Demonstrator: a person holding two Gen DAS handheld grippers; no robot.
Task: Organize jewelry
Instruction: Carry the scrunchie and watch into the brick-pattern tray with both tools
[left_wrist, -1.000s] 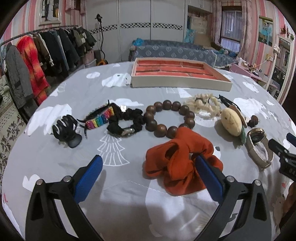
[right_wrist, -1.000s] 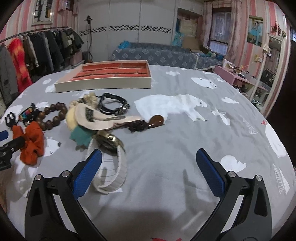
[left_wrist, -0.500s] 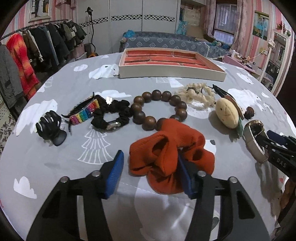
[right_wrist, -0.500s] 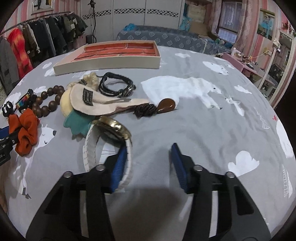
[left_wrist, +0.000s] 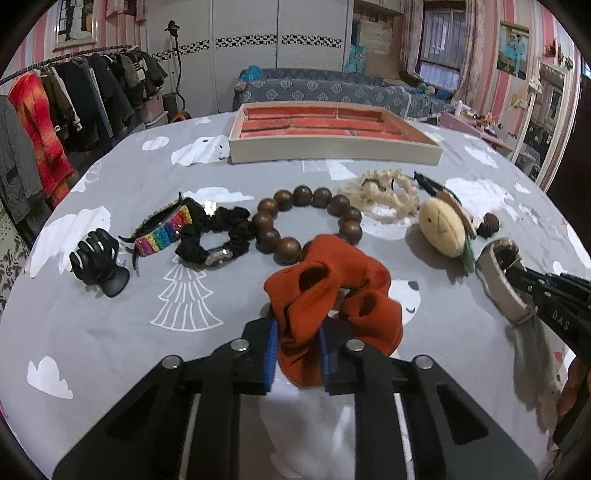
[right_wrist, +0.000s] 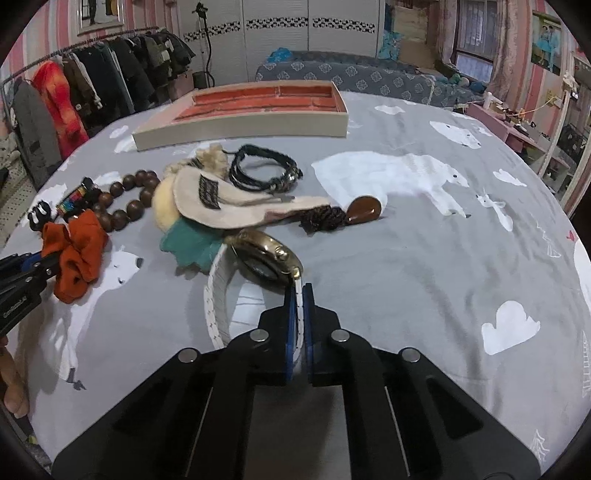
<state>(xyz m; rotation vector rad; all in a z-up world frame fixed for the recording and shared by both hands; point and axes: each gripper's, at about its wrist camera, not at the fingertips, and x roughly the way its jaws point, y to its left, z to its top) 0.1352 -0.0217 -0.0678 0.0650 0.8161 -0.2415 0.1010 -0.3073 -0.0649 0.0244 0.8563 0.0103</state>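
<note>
Pinching a fold of the orange scrunchie (left_wrist: 332, 295), the left gripper (left_wrist: 295, 354) is closing its blue pads on soft cloth only, so the bulk is hanging free and could be snagging the wooden bead bracelet (left_wrist: 306, 221) touching its far edge, dragging the beads along on the lift. The right gripper (right_wrist: 300, 325) is clamping the white strap of the gold-cased watch (right_wrist: 266, 258) edge-on; that thin hold is risking the heavy case swinging and the strap slipping out, or the case catching the teal-and-cream plush piece (right_wrist: 207, 221) lying against it. Both items are sitting on the grey bedspread (right_wrist: 424, 266), well short of the red-lined tray (left_wrist: 332, 133) at the far side. Open cloth is lying to the right of the watch, while the path toward the tray is running over the clutter, including the black braided bracelet (right_wrist: 266, 166), so lifting high is looking wise.
</note>
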